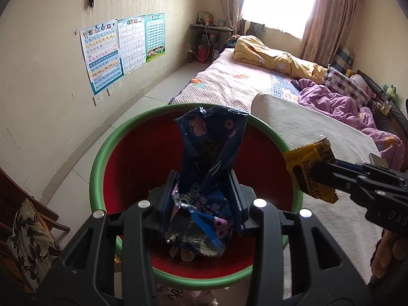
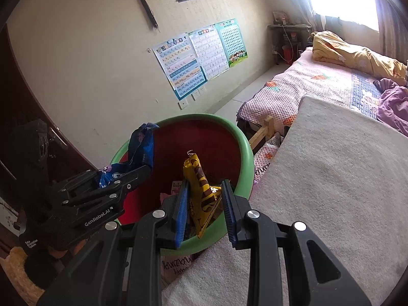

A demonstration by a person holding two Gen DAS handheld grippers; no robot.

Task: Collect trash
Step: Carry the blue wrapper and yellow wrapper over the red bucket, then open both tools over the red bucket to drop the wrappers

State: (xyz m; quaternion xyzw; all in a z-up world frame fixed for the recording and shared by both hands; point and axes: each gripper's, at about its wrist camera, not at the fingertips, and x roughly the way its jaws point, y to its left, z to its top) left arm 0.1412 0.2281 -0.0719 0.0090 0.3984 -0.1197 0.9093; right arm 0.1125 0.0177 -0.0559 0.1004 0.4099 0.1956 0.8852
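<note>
Two wrappers, one per gripper, both crinkly foil that weighs almost nothing and is best pinched across the flat body. The left gripper point(image 1: 205, 199) is clamped on the blue snack wrapper point(image 1: 206, 178) over the red bin point(image 1: 132, 168); the right gripper point(image 2: 205, 204) is clamped on the yellow candy wrapper point(image 2: 200, 193) above its rim. Inside the bin, perhaps a few scraps.

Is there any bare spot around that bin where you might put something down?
Yes: the white cloth surface right of the green-rimmed bin, bordered behind by the bed, is bare. The floor strip between poster wall and bed is free too. Over the bin it is crowded: both grippers hold wrappers there.
</note>
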